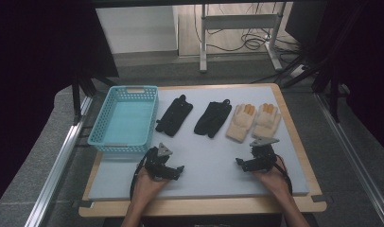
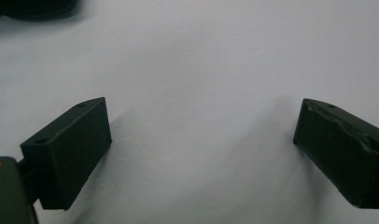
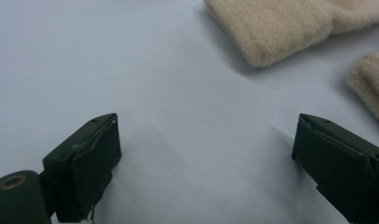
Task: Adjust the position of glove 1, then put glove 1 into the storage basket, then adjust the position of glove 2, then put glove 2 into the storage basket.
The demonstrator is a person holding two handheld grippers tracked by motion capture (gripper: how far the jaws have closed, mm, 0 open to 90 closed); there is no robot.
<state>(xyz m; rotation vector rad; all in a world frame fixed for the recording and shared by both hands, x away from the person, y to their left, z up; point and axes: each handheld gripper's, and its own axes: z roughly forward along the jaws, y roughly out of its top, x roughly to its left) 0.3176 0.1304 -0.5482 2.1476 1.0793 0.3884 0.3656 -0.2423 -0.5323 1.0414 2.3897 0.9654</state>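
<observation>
Evidently nothing has been moved yet: four gloves are laid in a row on the worktop right of the empty basket, with both tools, left and right, held apart, empty.

The left gripper is pointing down at a pale grey table surface, its two black jaws standing wide apart with nothing between them. One jaw is rising from the lower left of the frame, the other from the lower right, each casting a soft shadow. A dark object, too cropped to identify, is sitting at the upper left edge.
</observation>
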